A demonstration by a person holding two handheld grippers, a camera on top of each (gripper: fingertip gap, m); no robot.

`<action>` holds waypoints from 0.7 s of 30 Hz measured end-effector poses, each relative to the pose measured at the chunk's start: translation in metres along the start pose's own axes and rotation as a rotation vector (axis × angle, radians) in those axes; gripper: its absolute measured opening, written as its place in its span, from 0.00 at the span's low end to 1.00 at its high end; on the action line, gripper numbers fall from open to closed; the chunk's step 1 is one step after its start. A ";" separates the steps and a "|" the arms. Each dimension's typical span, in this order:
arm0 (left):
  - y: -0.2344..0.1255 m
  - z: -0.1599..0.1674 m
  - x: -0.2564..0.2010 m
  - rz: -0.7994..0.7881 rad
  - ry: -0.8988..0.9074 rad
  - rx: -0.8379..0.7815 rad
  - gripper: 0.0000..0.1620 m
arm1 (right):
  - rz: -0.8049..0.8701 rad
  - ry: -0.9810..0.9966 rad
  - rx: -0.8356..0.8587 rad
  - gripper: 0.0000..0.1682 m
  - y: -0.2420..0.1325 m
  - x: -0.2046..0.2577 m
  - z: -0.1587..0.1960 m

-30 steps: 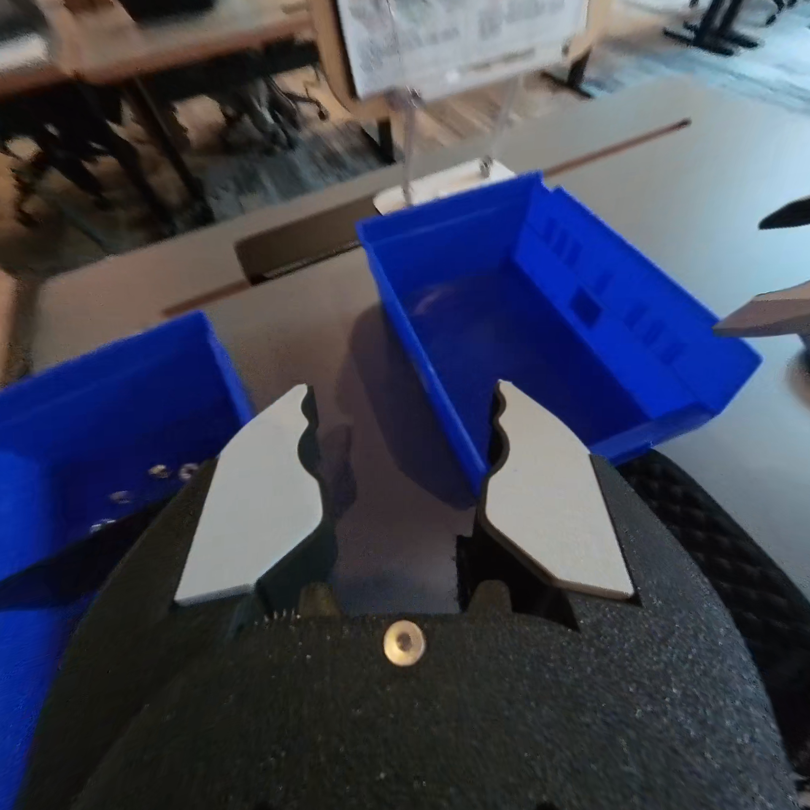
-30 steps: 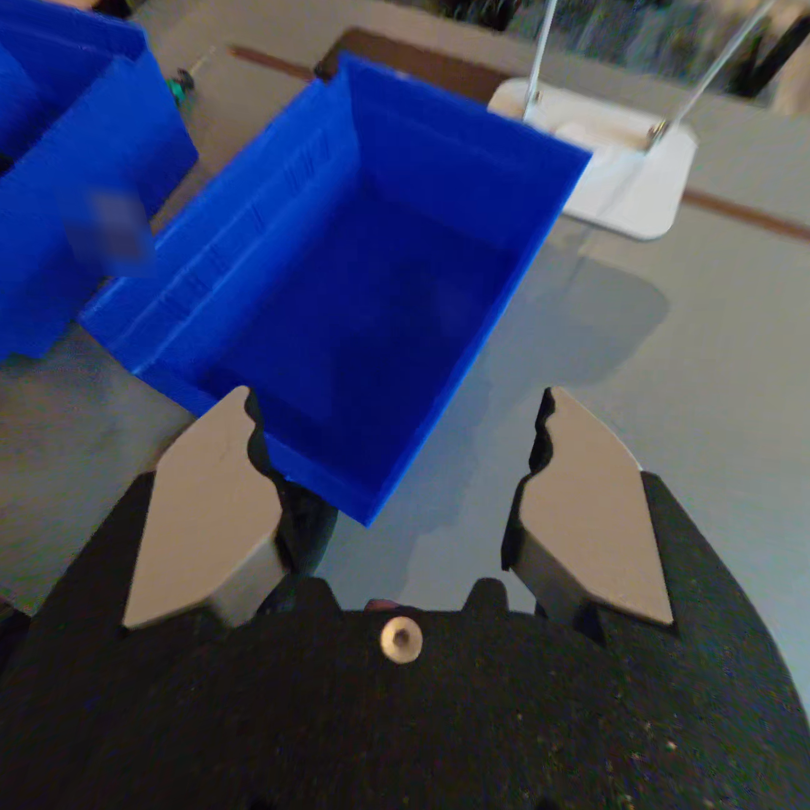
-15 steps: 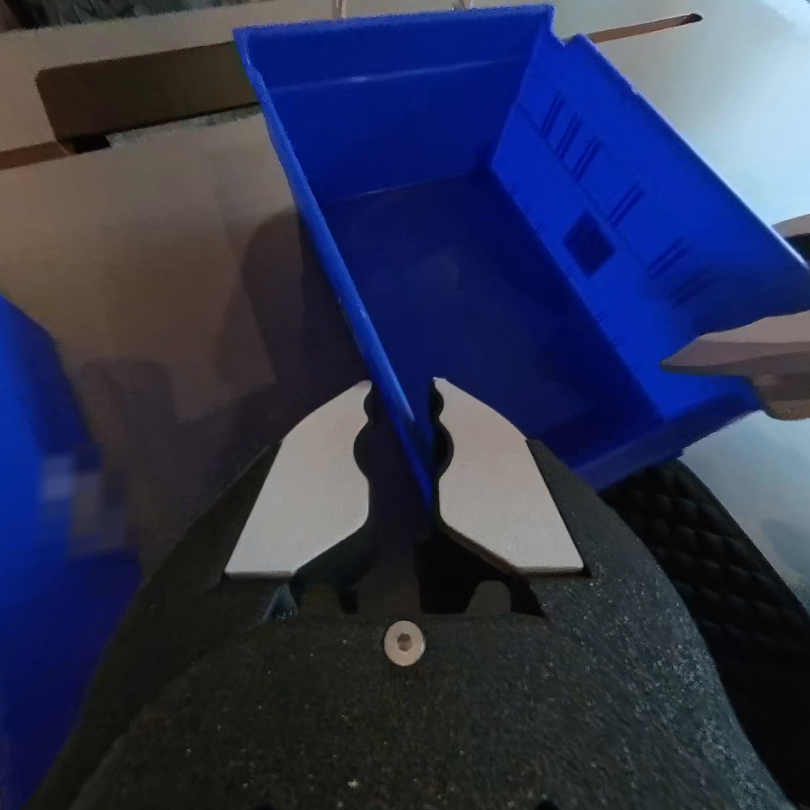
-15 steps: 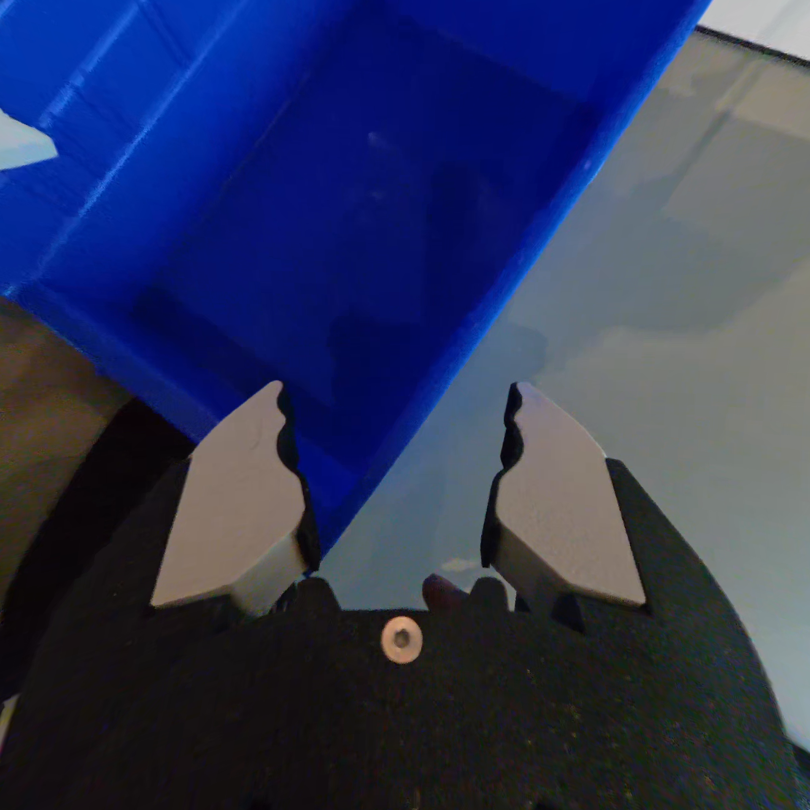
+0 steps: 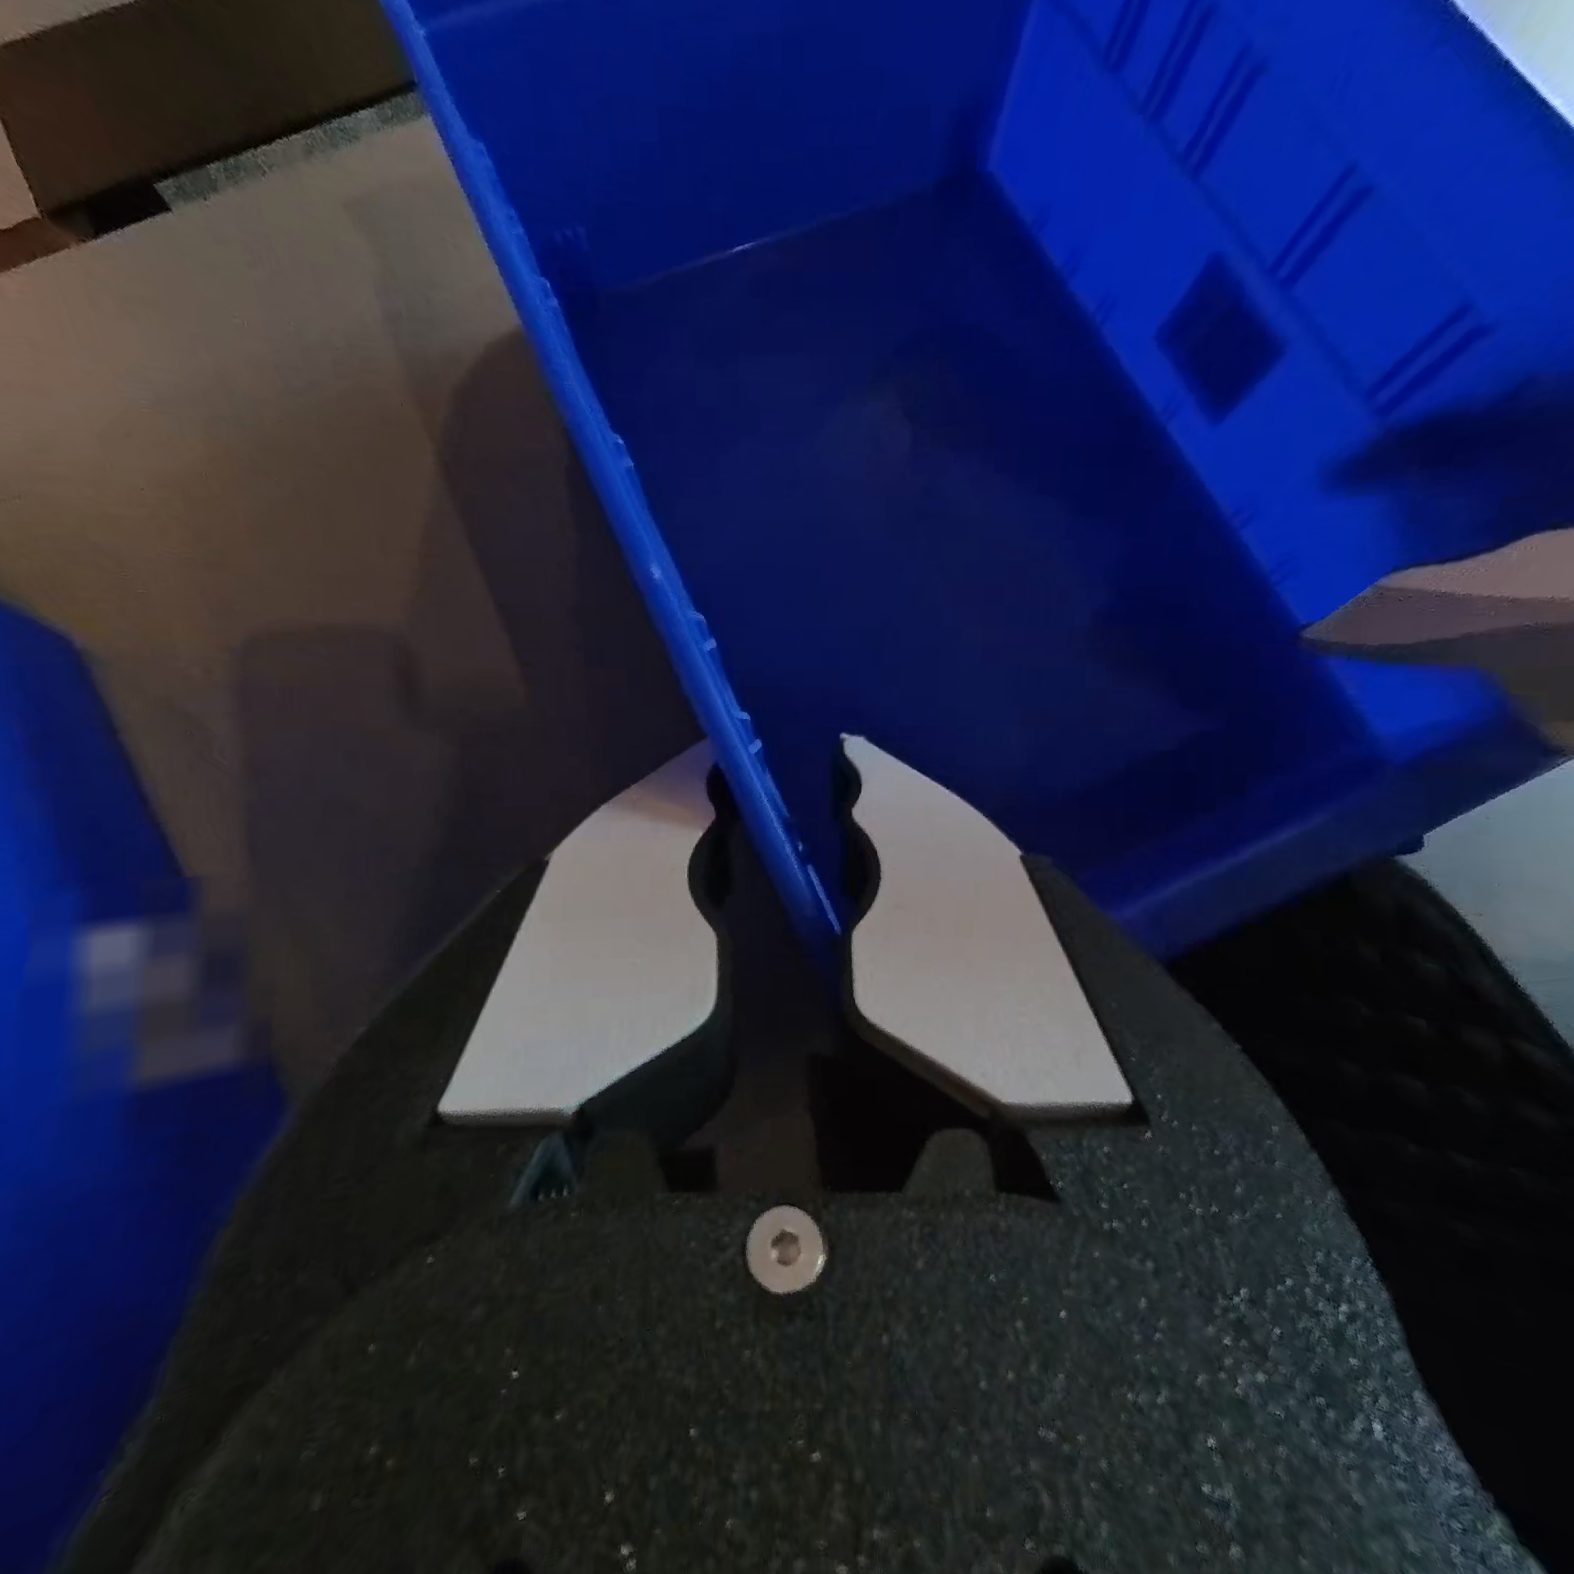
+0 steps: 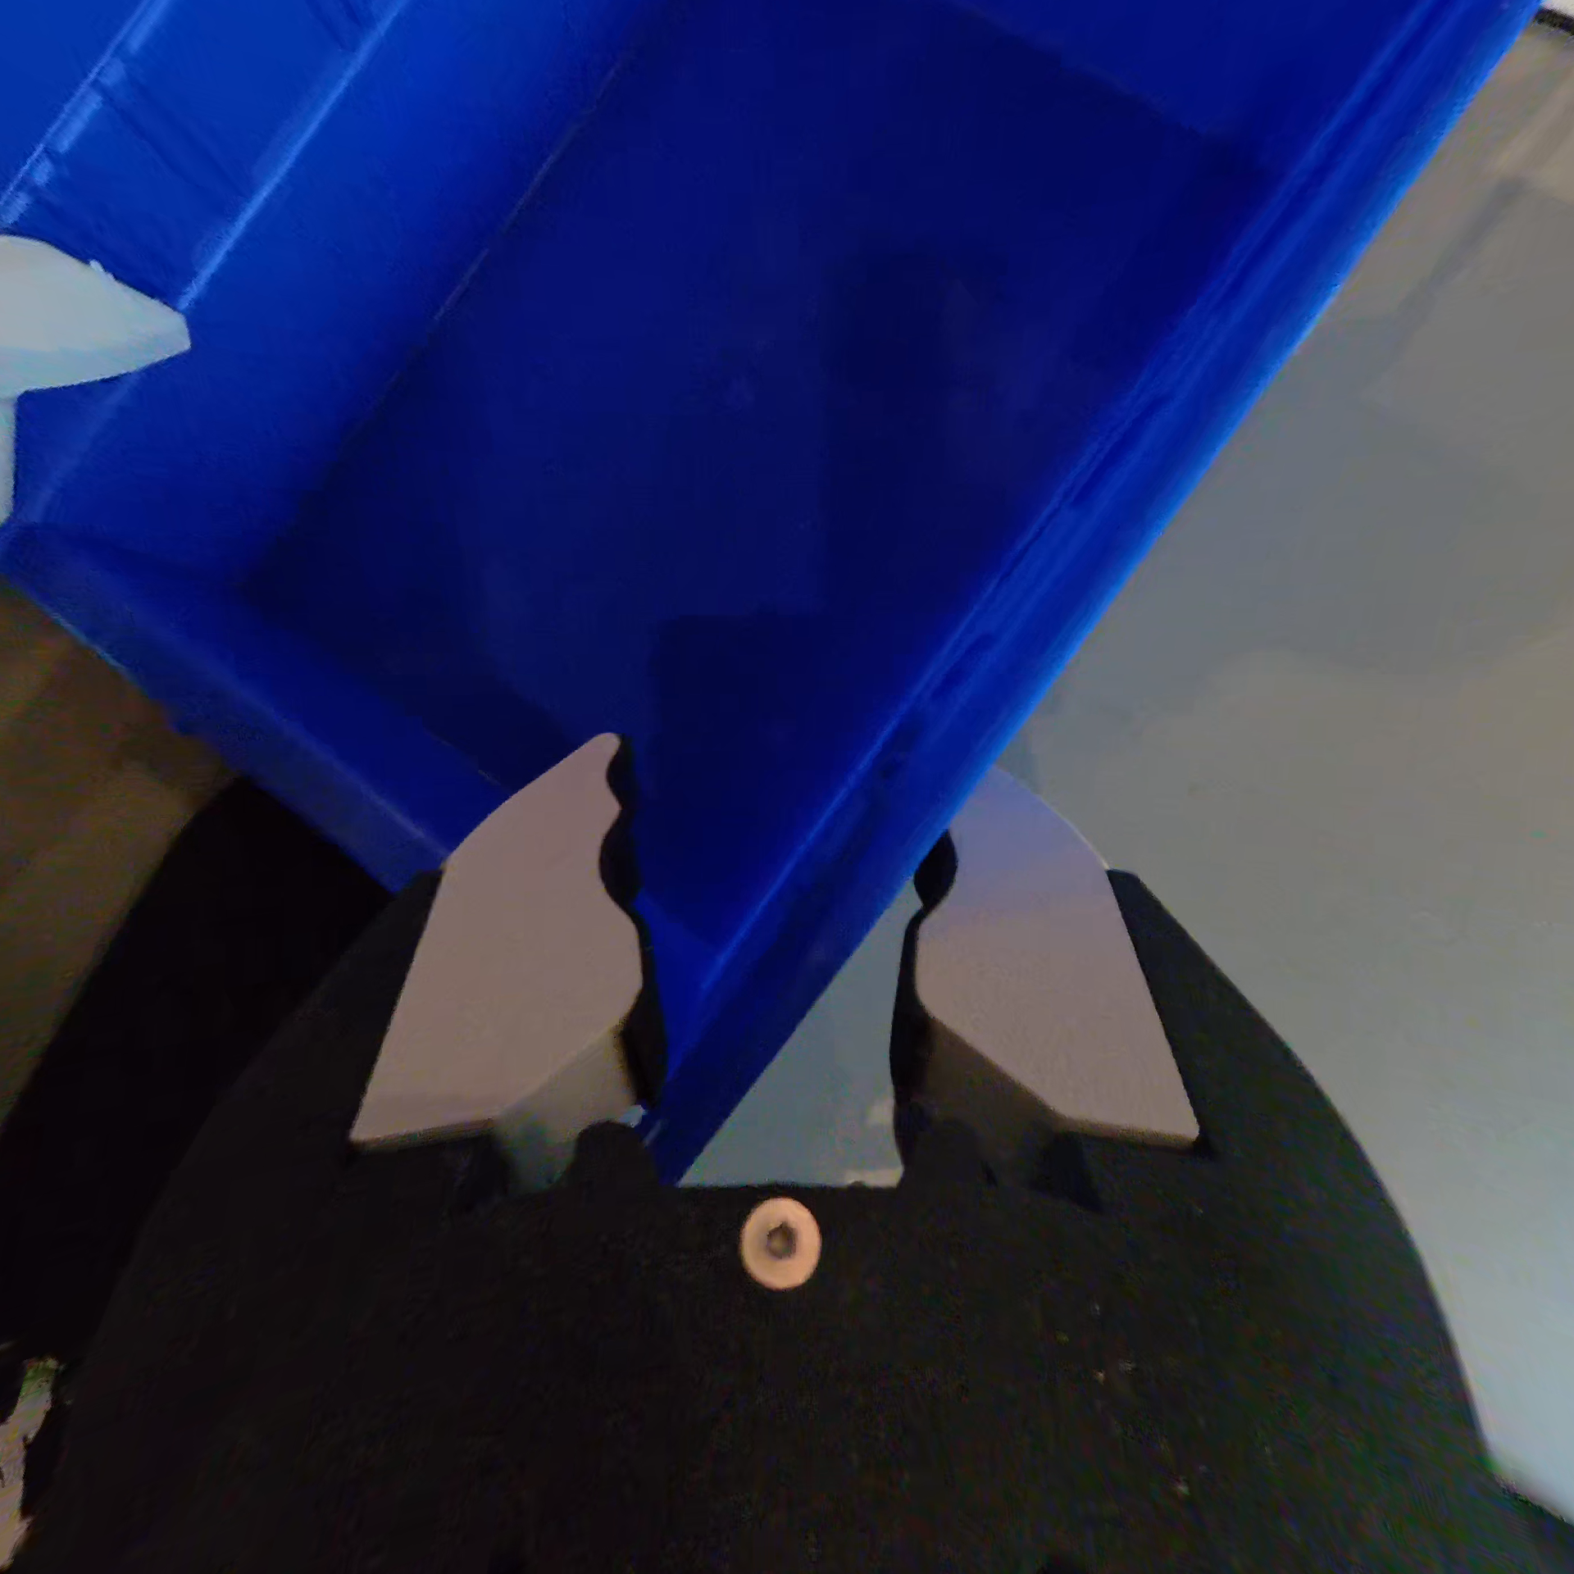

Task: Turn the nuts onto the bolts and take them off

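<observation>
Two hand-held grippers w/ grey fingers and black bodies work on one empty blue plastic bin [image 5: 937,511] over a grey table [image 6: 1278,681]. The left gripper [image 5: 779,818] has its fingers pressed nearly together, pinching the bin's thin side wall, which runs up and away between them. The right gripper [image 6: 779,809] straddles the bin's opposite wall near a corner; its left finger touches the inside, but a gap shows on the other side, so it's spread rather than clamped. A second blue bin [image 5: 77,937] sits blurred to the left of the left gripper, apart from the first. No nuts or bolts show in either view; can't tell where they are.
</observation>
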State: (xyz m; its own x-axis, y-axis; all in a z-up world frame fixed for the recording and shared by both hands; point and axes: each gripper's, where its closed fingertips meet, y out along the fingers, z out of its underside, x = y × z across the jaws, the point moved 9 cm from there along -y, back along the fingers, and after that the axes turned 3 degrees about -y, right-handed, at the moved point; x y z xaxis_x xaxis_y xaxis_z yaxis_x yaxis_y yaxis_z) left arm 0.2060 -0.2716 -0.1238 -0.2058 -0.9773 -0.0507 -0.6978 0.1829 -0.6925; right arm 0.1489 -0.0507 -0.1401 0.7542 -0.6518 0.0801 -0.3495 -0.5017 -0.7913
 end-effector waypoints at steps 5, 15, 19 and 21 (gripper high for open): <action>0.001 -0.003 -0.005 -0.088 -0.025 0.033 0.07 | 0.030 0.002 0.032 0.31 -0.001 -0.002 -0.002; -0.004 -0.026 -0.041 -0.127 -0.003 -0.013 0.08 | 0.184 -0.010 0.042 0.12 -0.024 -0.034 -0.005; -0.004 -0.051 -0.066 -0.110 0.024 -0.055 0.09 | 0.224 -0.002 0.008 0.12 -0.052 -0.058 -0.006; 0.000 -0.065 -0.084 -0.084 0.042 -0.075 0.09 | 0.250 0.010 0.001 0.12 -0.071 -0.074 -0.002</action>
State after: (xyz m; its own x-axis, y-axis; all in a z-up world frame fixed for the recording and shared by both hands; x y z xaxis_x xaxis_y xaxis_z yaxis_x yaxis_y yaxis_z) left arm 0.1788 -0.1821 -0.0725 -0.1722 -0.9844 0.0366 -0.7627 0.1097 -0.6374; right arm 0.1165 0.0321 -0.0890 0.6389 -0.7611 -0.1120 -0.5241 -0.3240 -0.7877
